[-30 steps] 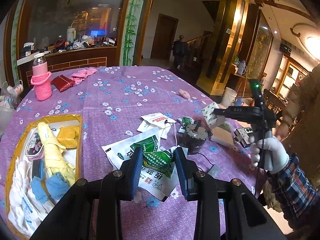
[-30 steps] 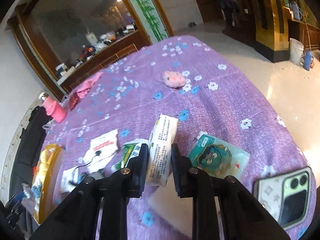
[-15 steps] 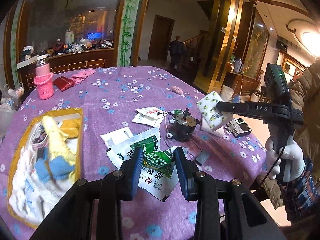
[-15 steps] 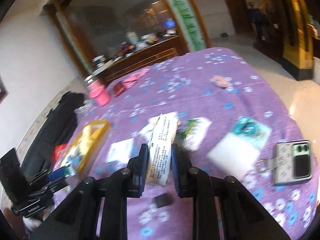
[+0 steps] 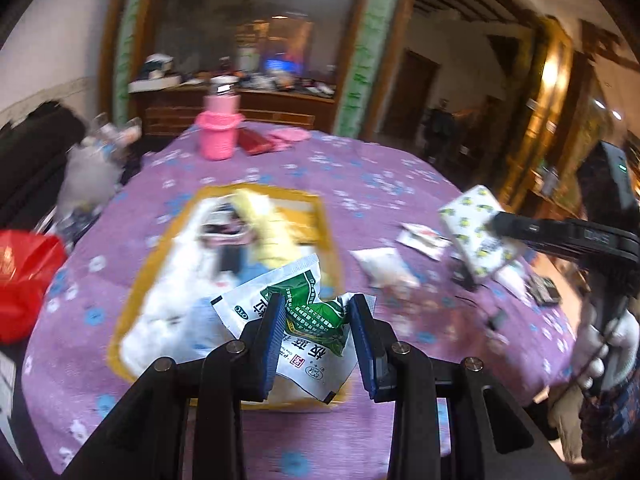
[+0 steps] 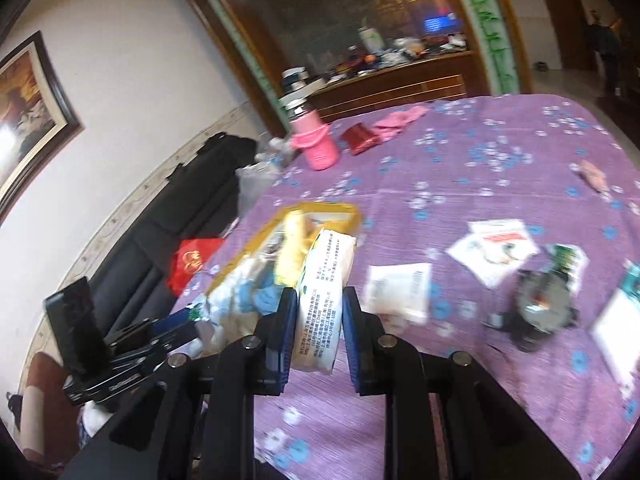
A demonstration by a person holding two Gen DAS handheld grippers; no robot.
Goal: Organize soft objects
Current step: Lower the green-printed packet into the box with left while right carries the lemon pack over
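Note:
My left gripper (image 5: 317, 322) is shut on a crumpled green and white packet (image 5: 308, 312), held over the near right corner of the yellow-rimmed tray (image 5: 160, 256). The tray holds a yellow cloth (image 5: 268, 224), blue cloths and white packs. My right gripper (image 6: 320, 314) is shut on a white tissue pack (image 6: 326, 280), which hangs above the table just right of the tray (image 6: 320, 209). In the left wrist view the tissue pack (image 5: 476, 236) shows at the right, with a gloved hand (image 5: 612, 344) on that gripper's handle.
On the purple flowered tablecloth (image 6: 500, 148) a pink bottle (image 5: 218, 132), a red wallet (image 5: 254, 144) and a pink cloth (image 5: 288, 134) stand at the far side. White sachets (image 6: 400, 292), a small motor (image 6: 540, 312) and a phone (image 5: 544, 292) lie right of the tray. A red bag (image 5: 20, 272) sits off the table's left edge.
Both grippers have swung left toward the tray with their loads. The green packet now hangs over the tray's corner, and the tissue pack has come up close beside the tray.

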